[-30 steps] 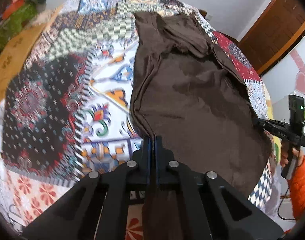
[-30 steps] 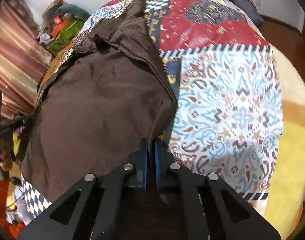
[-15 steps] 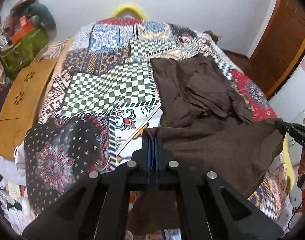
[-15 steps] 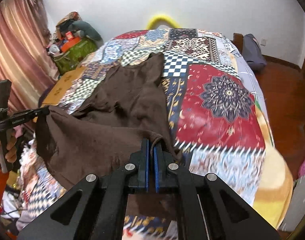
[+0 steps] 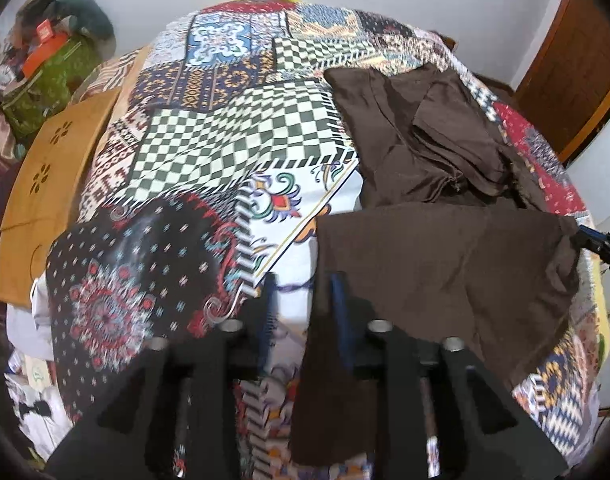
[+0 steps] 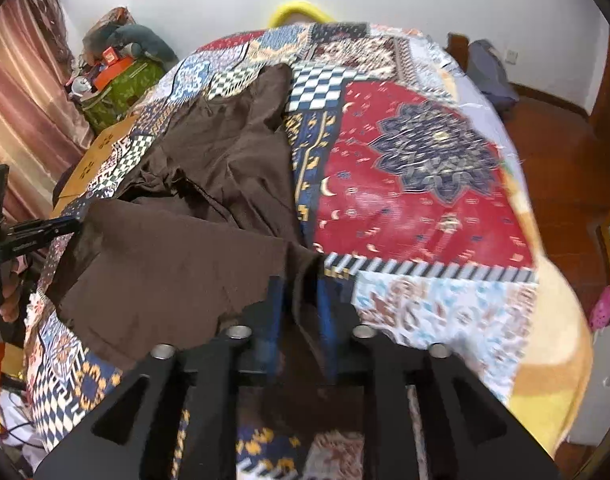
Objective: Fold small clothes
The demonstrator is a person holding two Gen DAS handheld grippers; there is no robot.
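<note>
Brown, thin and limp, the garment (image 5: 445, 264) is behaving like light woven cloth: its near hem is hanging in a slack sheet off the near edge of the bed (image 5: 225, 128), sagging between the two grippers and creasing wherever it is unsupported. It looks neither slippery nor fragile, but it has no stiffness at all, so it will likely follow whatever corner is being pulled and drop where nothing is holding it.

The left gripper (image 5: 301, 300) is standing with its jaws apart, and the near left corner of the cloth is draping over the right-hand finger rather than being pinched. The right gripper (image 6: 301, 300) is showing a clear gap between its fingers too, with a fold of the near right corner running down through that gap; whether any of it is being squeezed is not something I can tell, though it seems loose.

Farther up the bed, the rest of the garment is lying bunched and partly doubled over on the patchwork bedspread (image 6: 405, 184), reaching towards the far edge.

Best holds, in my judgement, are the two near hem corners, taken right at the seam where the cloth is doubled.
</note>
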